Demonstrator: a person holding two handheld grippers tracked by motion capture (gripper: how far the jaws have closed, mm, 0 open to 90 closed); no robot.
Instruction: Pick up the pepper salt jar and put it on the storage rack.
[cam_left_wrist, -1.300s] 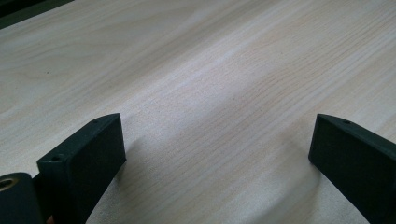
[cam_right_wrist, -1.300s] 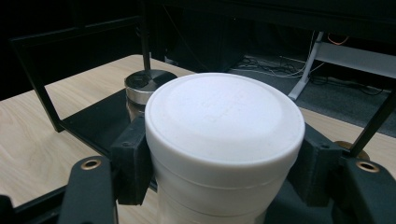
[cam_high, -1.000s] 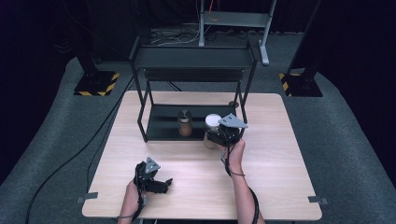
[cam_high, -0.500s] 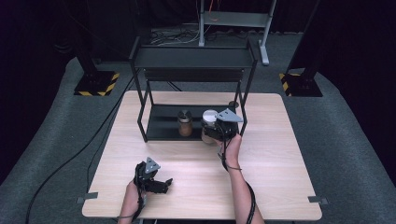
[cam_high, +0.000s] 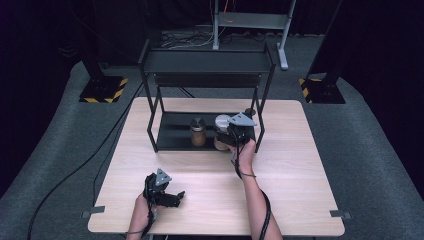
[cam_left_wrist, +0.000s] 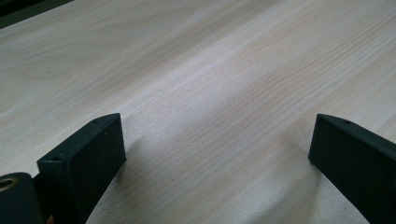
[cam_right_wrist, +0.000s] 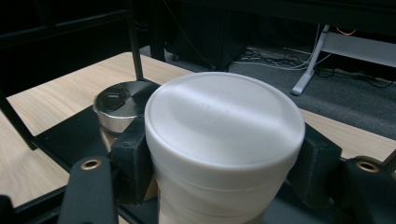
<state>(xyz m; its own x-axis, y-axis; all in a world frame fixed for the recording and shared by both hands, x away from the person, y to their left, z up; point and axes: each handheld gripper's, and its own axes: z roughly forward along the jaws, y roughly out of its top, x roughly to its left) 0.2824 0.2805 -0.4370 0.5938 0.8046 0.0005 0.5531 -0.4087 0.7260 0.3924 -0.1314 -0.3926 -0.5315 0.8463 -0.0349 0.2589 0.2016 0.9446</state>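
Right tool (cam_right_wrist: 224, 154) clamps white-lidded jar (cam_right_wrist: 224, 135), beside metal-capped jar (cam_right_wrist: 116, 105).

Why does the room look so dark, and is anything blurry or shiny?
High view: light falls on the wooden table, surroundings stay black. Left gripper view: soft shadows beside the jaws. Right gripper view: a sheen on the white lidded container, background slightly soft.

Metal-lidded jar (cam_high: 198, 131), perhaps glass, on black rack (cam_high: 170, 137).

High view looks down on the table (cam_high: 300, 200); gripper views sit close, sharing it.
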